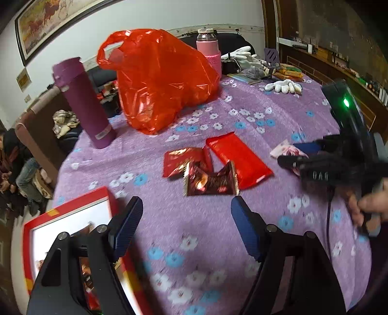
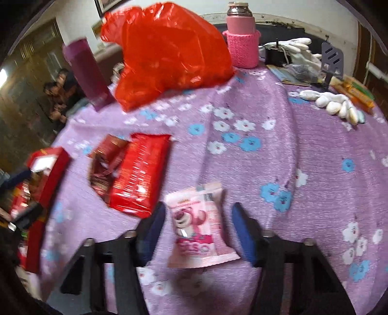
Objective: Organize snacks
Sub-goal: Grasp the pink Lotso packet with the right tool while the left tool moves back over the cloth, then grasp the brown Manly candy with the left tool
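Right gripper [image 2: 198,232] is being held part-open astride one pink snack pouch [image 2: 200,227], pads not touching. Left gripper [image 1: 186,225], wide open and empty, is being held near three red foil packets [image 1: 238,160].

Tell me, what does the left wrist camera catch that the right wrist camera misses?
Only the left wrist view shows the framed painting on the wall, the other gripper's green light, and the dark brown snack packet clearly. Only the right wrist view shows the pink snack packet in full, lying between the open fingers of the right gripper without being pressed. Both show the red plastic bag, purple flask, pink-sleeved jar, white gloves, long red packet, red box and flowered purple cloth.
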Demonstrator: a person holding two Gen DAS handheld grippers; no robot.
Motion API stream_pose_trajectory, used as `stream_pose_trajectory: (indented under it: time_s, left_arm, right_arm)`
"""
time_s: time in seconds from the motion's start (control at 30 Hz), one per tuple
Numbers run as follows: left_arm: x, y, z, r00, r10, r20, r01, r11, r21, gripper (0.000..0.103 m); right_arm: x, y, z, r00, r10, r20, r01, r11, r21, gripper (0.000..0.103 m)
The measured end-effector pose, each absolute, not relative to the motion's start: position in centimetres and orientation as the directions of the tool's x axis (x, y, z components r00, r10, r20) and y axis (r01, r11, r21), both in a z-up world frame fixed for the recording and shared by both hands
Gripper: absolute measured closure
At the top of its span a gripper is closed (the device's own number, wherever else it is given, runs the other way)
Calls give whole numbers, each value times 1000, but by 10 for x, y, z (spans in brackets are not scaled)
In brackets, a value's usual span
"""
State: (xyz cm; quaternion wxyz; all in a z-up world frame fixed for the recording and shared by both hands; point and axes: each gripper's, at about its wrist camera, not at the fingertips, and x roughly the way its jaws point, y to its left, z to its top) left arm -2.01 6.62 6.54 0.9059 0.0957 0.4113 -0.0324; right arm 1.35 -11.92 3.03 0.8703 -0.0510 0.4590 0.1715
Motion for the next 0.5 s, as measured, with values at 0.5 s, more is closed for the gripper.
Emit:
stream_pose_trajectory:
  time_s: [0.5]
  left_arm:
    - [58, 76, 29, 581, 50, -812, -217, 972, -95, 28]
  right_arm:
    - [16, -122, 30, 515, 264, -816, -338, 937, 90, 57]
